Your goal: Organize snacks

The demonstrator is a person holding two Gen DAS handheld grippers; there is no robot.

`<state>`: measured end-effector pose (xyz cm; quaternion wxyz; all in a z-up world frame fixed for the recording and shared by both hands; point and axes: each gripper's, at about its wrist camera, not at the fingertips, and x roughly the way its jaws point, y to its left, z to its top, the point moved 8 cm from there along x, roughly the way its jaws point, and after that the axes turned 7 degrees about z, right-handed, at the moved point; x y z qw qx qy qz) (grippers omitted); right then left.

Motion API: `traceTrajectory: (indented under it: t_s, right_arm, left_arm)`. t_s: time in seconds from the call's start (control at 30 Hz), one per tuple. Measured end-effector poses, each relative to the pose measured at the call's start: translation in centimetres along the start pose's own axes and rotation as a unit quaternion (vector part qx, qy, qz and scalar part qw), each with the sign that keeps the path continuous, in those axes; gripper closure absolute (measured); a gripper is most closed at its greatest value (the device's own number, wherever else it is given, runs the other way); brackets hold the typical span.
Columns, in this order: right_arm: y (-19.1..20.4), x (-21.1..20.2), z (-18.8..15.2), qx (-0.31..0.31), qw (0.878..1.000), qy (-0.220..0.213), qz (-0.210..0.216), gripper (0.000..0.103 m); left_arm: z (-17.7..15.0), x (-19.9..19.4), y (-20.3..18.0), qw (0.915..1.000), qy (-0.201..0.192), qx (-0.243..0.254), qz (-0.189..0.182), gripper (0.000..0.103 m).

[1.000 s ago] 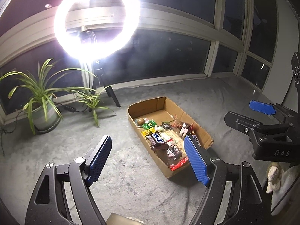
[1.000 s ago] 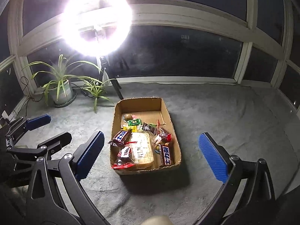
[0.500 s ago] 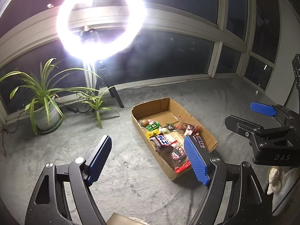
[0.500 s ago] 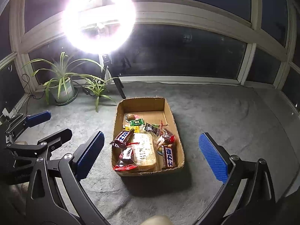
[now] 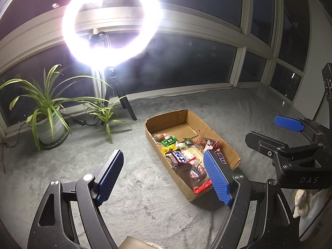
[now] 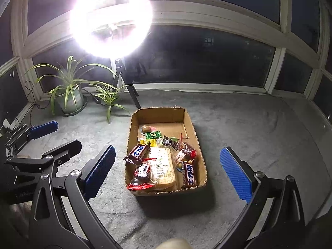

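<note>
Left wrist view: grey carpet under a curved wall of dark night windows, lit by one ring light on a tripod. Two potted plants by the glass at left. One open cardboard box of snacks lying on the carpet, ahead and right of the left gripper, behind its right finger. Gripper fingers spread wide, holding nothing, above the carpet. Right gripper seen at the far right edge, likewise spread.

Right wrist view: same carpet and windows, ring light glaring at upper left, two plants beneath it. Box centred just ahead of the right gripper, framed between its wide-apart blue pads, untouched. Two chocolate bars in brown wrappers, one pale flat packet, one green sachet and assorted small sweets inside. Left gripper apart at far left.
</note>
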<state>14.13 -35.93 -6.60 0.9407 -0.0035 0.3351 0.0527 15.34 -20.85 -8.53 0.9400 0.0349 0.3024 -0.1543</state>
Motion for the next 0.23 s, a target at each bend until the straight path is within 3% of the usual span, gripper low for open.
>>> traceTrajectory:
  t_s: [0.23]
  right_arm:
    - [0.10, 0.30, -0.47, 0.000, 1.000, 0.004, 0.000, 0.000]
  left_arm:
    - [0.03, -0.18, 0.19, 0.9999, -0.009, -0.001, 0.004, 0.024]
